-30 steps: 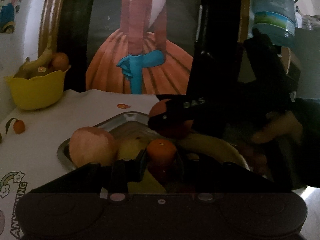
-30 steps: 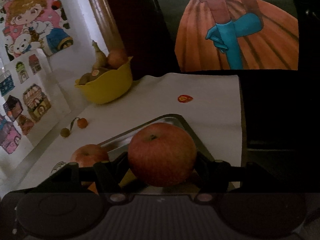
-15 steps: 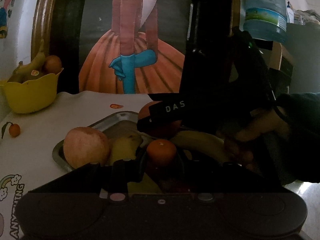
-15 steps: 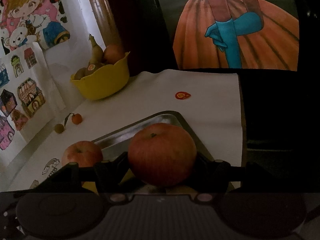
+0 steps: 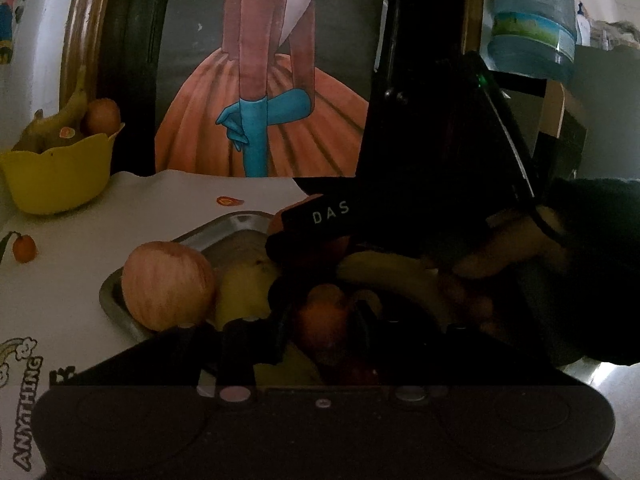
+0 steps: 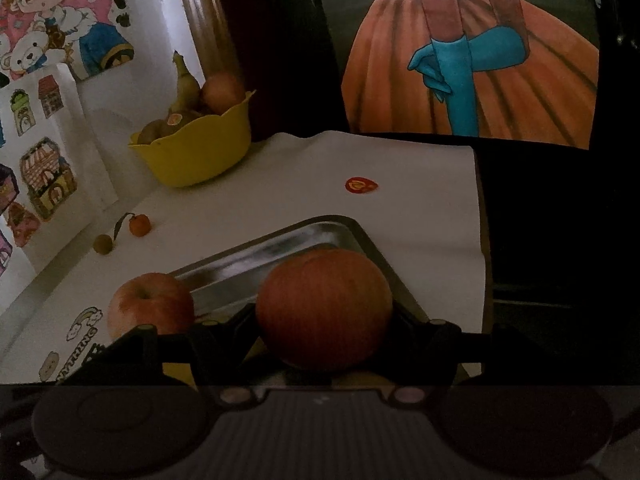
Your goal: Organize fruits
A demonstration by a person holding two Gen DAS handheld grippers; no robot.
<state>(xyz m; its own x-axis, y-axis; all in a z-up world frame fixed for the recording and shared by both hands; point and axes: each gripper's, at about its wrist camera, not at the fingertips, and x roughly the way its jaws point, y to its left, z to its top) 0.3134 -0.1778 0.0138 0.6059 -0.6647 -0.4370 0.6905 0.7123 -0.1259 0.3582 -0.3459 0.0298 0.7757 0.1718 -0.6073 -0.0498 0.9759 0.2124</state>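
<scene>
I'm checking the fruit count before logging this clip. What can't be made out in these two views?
- Left wrist view: the tray's right half is hidden by the right gripper and hand; fruit there is too dark to count.
- Right wrist view: the tray floor behind the red apple.
- Both views: the yellow bowl's lower contents, behind its wall.

My left gripper [image 5: 322, 320] has just let its jaws ease apart a little — the small orange [image 5: 320, 326] sits between them. In my right gripper [image 6: 324, 322] the red apple [image 6: 324, 308] has rolled — its stem dimple no longer faces the camera.
</scene>
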